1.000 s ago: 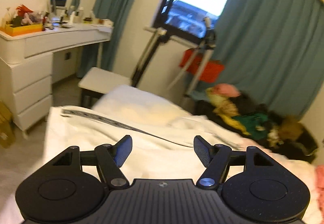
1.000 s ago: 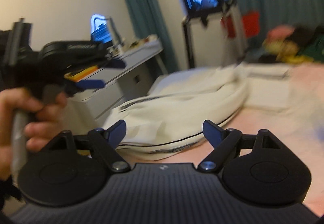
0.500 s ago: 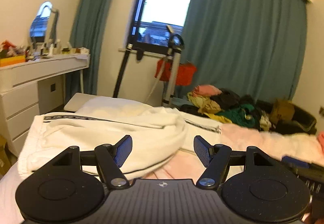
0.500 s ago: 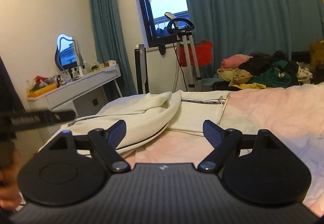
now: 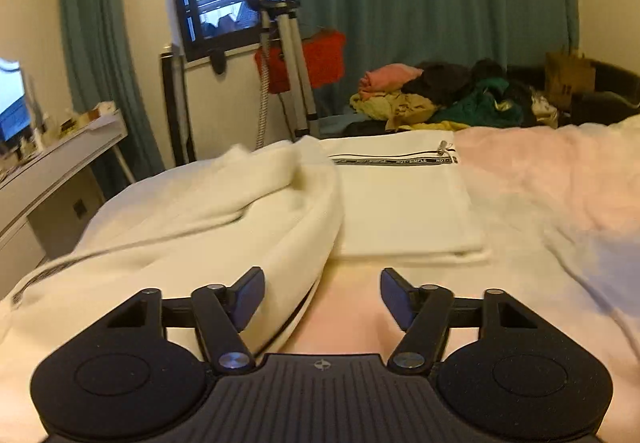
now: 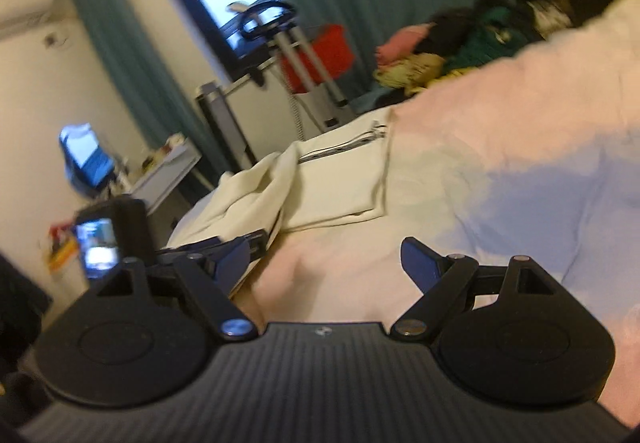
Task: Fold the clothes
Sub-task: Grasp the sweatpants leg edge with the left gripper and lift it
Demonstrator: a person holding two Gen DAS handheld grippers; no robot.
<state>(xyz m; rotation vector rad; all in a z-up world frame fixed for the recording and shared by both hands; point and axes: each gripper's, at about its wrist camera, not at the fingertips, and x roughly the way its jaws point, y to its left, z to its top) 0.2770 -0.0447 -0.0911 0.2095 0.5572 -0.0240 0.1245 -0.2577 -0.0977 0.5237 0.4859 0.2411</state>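
Bedroom, pink bed point(image 5: 540, 179) as surface. Left tool point(image 5: 322, 297) and right tool point(image 6: 324, 263) both spread wide, holding nothing, low over the bed's near part. Rumpled white garment point(image 5: 224, 227) lies just left-ahead, overlapping a flat folded white piece point(image 5: 404, 203). Judgement: pinch the rumpled hem corners, spread flat. Open room right; bed edge left near the dresser point(image 5: 60, 159).

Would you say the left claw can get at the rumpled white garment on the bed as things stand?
Probably yes. The left claw is open and holds nothing, and the rumpled white garment lies just ahead of its left finger on the bed, with nothing between.
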